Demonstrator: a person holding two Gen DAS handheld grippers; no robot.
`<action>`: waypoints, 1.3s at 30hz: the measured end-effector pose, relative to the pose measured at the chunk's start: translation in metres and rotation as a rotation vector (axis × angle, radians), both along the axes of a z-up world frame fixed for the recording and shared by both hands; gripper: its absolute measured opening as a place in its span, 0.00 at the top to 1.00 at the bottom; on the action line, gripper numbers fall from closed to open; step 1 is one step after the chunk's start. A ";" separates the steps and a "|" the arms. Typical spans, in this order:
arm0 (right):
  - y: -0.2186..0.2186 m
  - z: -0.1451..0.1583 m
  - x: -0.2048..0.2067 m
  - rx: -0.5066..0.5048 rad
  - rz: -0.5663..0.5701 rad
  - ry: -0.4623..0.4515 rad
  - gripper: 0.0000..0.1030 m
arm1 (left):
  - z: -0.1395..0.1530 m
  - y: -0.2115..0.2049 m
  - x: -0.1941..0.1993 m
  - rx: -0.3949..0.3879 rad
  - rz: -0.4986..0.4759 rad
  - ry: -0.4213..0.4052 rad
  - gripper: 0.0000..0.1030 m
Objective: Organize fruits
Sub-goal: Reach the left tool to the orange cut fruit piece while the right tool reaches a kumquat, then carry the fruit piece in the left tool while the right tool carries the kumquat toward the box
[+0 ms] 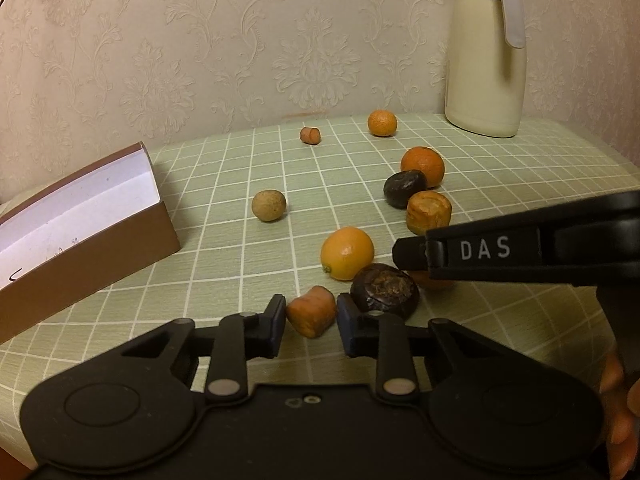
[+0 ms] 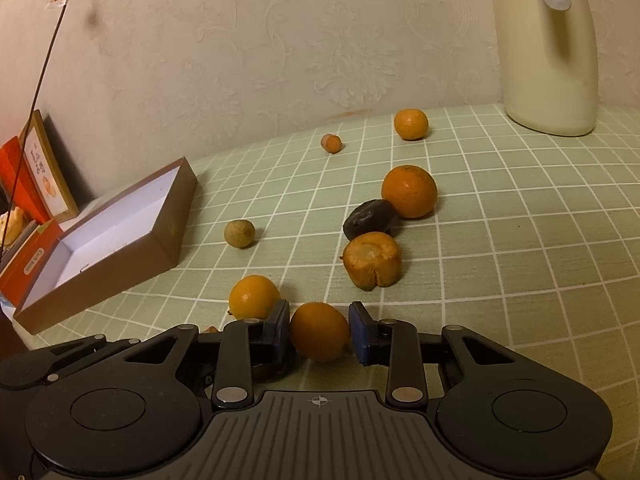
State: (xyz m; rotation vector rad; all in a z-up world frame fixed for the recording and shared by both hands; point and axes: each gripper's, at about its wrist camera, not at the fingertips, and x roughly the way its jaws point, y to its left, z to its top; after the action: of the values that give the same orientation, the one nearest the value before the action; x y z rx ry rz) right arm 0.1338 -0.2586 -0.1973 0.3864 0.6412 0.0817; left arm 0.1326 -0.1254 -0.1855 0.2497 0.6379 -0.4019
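Left gripper [image 1: 311, 320]: nearest my left camera; its pads pinch an orange carrot-like chunk [image 1: 311, 316] that sits on the tablecloth.
Right gripper [image 2: 319, 334]: nearest my right camera; I see its blue pads pressed on both sides of a small orange [image 2: 319, 330], low on the cloth.
Writing: white letters "DAS" on the right gripper's finger as seen from my left camera; the print on the red carton [image 2: 28, 268] is too small for me to read.
Hand pose: both grippers tilt down toward the table [image 1: 520, 184]; fingers of the person's hand [image 1: 618, 412] show at the right edge of my left view.
Neighbours: a dark round fruit [image 1: 385, 290] touches the left gripper's right pad; a yellow-orange citrus [image 1: 347, 253] lies just beyond it.
Further fruit: a cut orange stump [image 2: 373, 260], a second dark fruit [image 2: 370, 218] against a large orange [image 2: 409, 191], a tan ball [image 2: 239, 233], a small brown piece [image 2: 331, 143] and a far orange [image 2: 411, 123].
Box: an open brown box with white lining [image 2: 108, 236] stands to the left, well apart from both grips.
Jug: a cream thermos jug [image 1: 486, 52] stands by the wall.
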 end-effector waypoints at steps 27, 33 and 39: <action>0.005 0.019 -0.018 -0.070 -0.017 -0.085 0.68 | 0.019 0.035 0.001 -0.049 0.126 -0.043 0.83; 0.022 0.032 -0.017 -0.084 0.017 -0.119 0.68 | 0.034 0.061 -0.002 -0.061 0.189 -0.080 0.83; 0.050 0.049 -0.018 -0.093 0.078 -0.163 0.68 | 0.050 0.088 -0.012 -0.073 0.247 -0.120 0.83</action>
State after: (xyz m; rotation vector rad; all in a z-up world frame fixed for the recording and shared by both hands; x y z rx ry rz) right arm 0.1162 -0.2085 -0.1485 0.2619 0.4966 0.1561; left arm 0.1202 -0.0371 -0.1355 0.1220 0.5273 -0.1704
